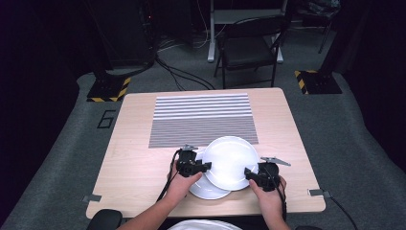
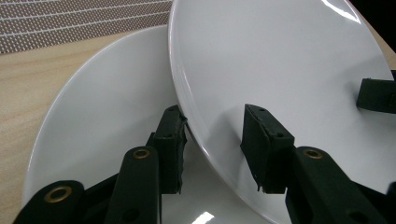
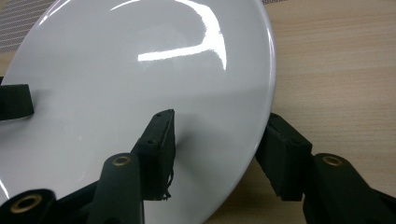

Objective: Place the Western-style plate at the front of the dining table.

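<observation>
step: lift upper glossy white round ceramic plate point(image 1: 231, 160) level off lower white ceramic plate point(image 1: 207, 189), near table edge | left gripper point(image 1: 200, 167): jaws clenched on its left rim | right gripper point(image 1: 250, 175): jaws clenched on right rim | advice: raise both hands evenly, no tilt | contents: both plates empty | support: light wooden table point(image 1: 139, 163)

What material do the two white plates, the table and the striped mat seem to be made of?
Upper plate and lower plate: probably glazed ceramic or glossy melamine, smooth white with sharp light reflections. Table: pale wood or wood-look laminate, showing grain and a matte surface. Striped mat: apparently woven fabric or vinyl; the left gripper view shows a fine weave.
</observation>
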